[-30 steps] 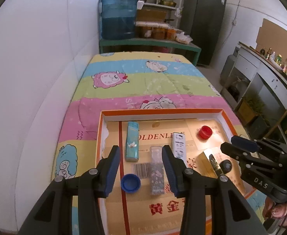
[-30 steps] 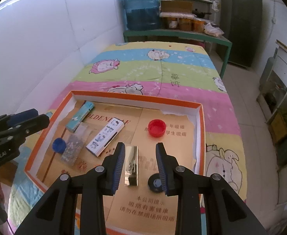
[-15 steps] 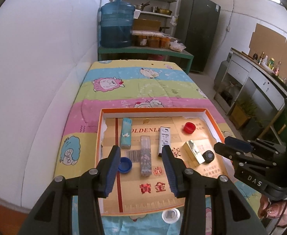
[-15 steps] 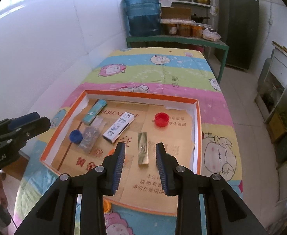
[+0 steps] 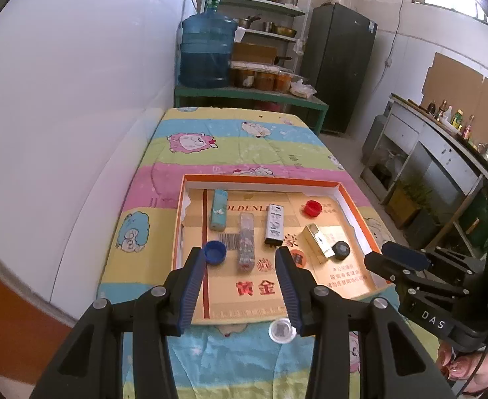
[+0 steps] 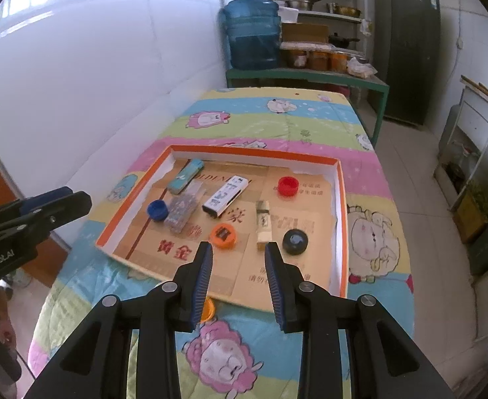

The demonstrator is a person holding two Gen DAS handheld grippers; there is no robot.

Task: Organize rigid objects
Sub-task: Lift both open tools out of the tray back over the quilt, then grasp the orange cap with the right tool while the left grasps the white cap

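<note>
Lengthwise, gold box (image 6: 263, 224) along tray's (image 6: 342, 219) depth, unheld.

I see orange lid (image 6: 208, 309) at lower centre of right wrist view, half hidden behind right gripper finger (image 6: 201, 276). Print on cardboard tray (image 5: 260, 178) too small for me to read. Hand (image 5: 470, 364) cut by lower right edge of left wrist view.

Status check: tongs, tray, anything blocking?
Left tongs open, empty. Right tongs open, empty. Tray holds boxes and caps. Clear cap outside near edge.
</note>
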